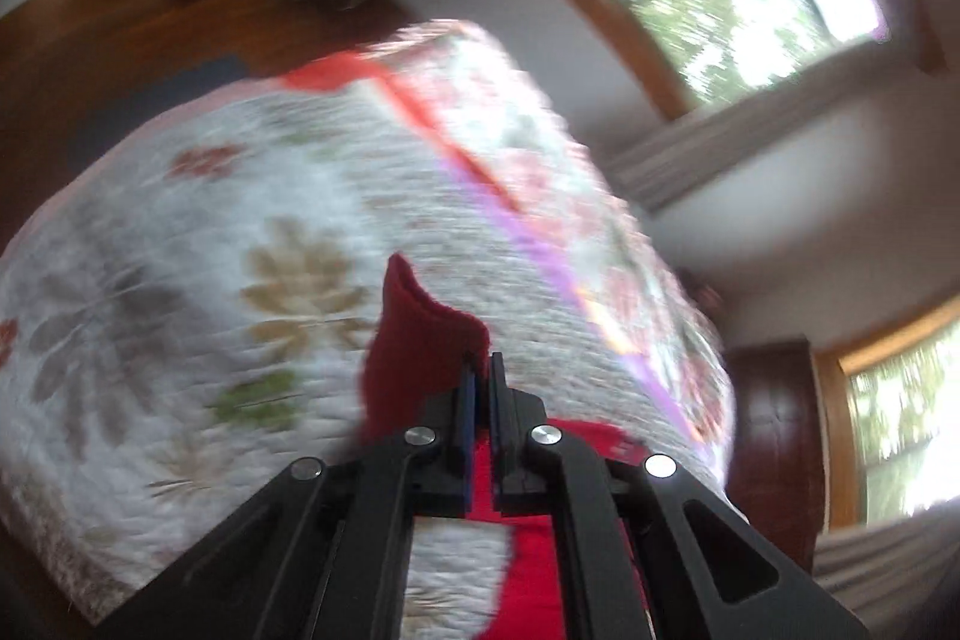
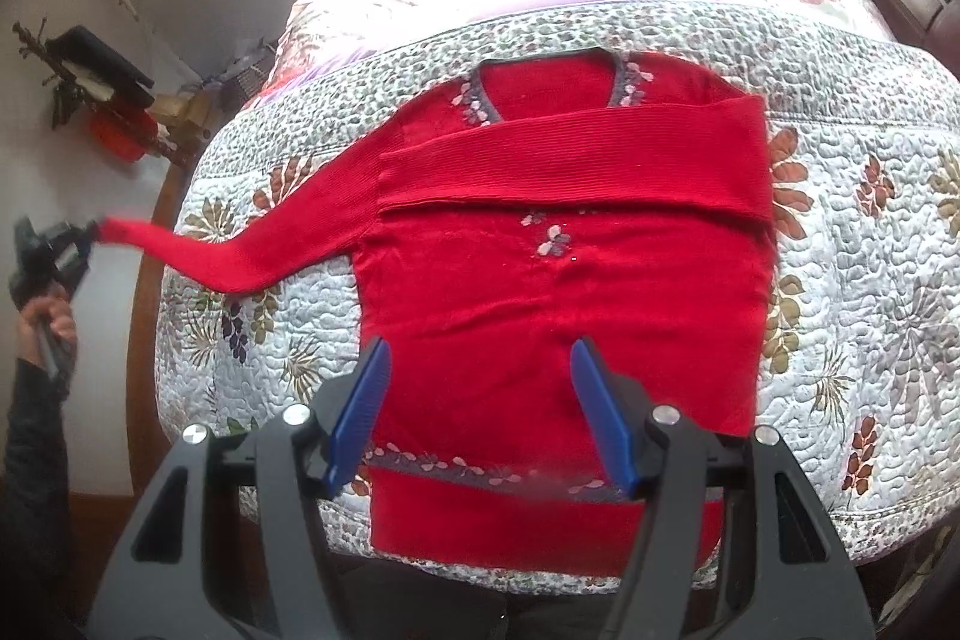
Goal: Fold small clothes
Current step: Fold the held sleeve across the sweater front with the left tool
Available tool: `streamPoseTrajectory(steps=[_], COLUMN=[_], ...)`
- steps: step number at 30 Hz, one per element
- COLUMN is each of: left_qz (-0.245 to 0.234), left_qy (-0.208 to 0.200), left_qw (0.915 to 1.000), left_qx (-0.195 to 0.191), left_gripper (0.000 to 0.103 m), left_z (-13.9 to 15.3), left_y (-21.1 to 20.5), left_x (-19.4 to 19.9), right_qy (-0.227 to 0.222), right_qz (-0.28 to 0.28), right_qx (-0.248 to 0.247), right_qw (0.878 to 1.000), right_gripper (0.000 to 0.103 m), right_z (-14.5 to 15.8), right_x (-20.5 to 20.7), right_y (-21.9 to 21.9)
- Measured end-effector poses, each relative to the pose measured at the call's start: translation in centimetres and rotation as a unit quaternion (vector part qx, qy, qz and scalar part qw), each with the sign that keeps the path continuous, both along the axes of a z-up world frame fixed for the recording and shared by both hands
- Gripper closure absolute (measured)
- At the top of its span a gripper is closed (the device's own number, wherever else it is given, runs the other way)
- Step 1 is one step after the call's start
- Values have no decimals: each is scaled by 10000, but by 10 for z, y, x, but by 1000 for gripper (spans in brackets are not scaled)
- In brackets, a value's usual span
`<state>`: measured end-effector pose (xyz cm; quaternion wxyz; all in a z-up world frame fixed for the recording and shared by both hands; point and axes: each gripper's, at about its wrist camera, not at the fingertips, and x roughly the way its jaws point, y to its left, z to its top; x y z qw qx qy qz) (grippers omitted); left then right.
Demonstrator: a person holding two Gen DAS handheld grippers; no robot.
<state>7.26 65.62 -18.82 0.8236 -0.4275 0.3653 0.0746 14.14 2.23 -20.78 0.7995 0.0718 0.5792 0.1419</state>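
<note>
Left wrist view, blurred: the left gripper (image 1: 480,370) is pinched on a red sleeve (image 1: 420,340) above the quilt (image 1: 180,250).

Right wrist view: the right gripper (image 2: 480,400), jaws wide and empty, hovers over the sweater (image 2: 558,292) at the quilt's near edge; one sleeve lies folded across its chest.

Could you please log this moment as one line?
left gripper shut on sleeve cuff | right gripper open above red sweater | other sleeve folded

Red sweater (image 2: 540,292), floral white quilt (image 2: 852,280)
</note>
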Motion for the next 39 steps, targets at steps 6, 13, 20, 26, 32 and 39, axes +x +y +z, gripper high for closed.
streamPoseTrajectory(steps=[6, 13, 20, 26, 32, 39], left_qz=[-1166, -2215, -3050, -3600, -3920, -3826], left_qy=[-326, -135, 307, 841, 1303, 1342], left_qw=[9923, 9748, 9518, 9290, 9104, 9141], left_qx=[267, 245, 101, 168, 216, 105], left_gripper=[100, 100, 100, 100, 100, 44], left_z=[47, 31, -26, -89, -143, -153], left_y=[-110, -235, -350, -431, -480, -477], left_x=[80, 146, 187, 212, 218, 209], right_qy=[-12, 9, 183, 467, 876, 1000], right_qz=[-307, -802, -1235, -1515, -1380, -791], right_qx=[166, 299, 446, 672, 1123, 1283], right_qw=[9994, 9963, 9912, 9851, 9801, 9835], right_gripper=[41, 41, 41, 41, 41, 40], right_z=[-6, -17, -38, -63, -95, -116], right_x=[0, 1, 9, 29, 70, 128], right_y=[-40, -95, -145, -173, -179, -157])
